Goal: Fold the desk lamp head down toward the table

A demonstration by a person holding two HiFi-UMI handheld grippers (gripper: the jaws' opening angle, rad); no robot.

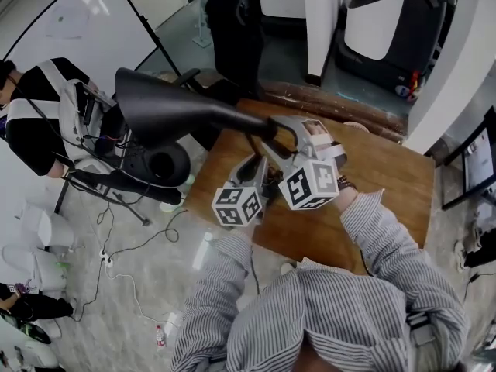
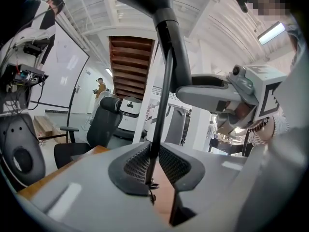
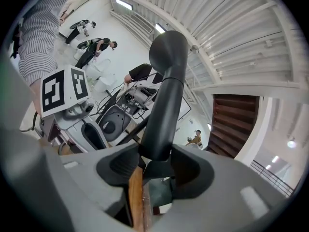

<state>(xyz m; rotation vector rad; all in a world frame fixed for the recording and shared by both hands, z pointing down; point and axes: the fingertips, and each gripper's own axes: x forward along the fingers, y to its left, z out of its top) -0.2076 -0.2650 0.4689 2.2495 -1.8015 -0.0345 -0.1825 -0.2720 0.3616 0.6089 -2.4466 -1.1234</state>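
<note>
Holding both claws closed is the working condition for this step. My left gripper is clamped on the lamp's thin stem, which runs upright between its ribbed pads. My right gripper is clamped on the thick black neck, higher up the lamp. In the head view the lamp head juts out to the left, roughly level and well above the wooden table, so I judge the fold not yet begun.

Procedure, as I would run it:
1. Hold the left claw firm and fixed. It is the anchor that stops the lamp from tipping or sliding.
2. Turn the right claw in an arc rather than pushing straight down, so the neck swings and the lamp head dips toward the table.
3. Move slowly. The neck looks smooth and rounded and may slip through the pads.
4. Stop if the stem starts to bend or lean.
</note>
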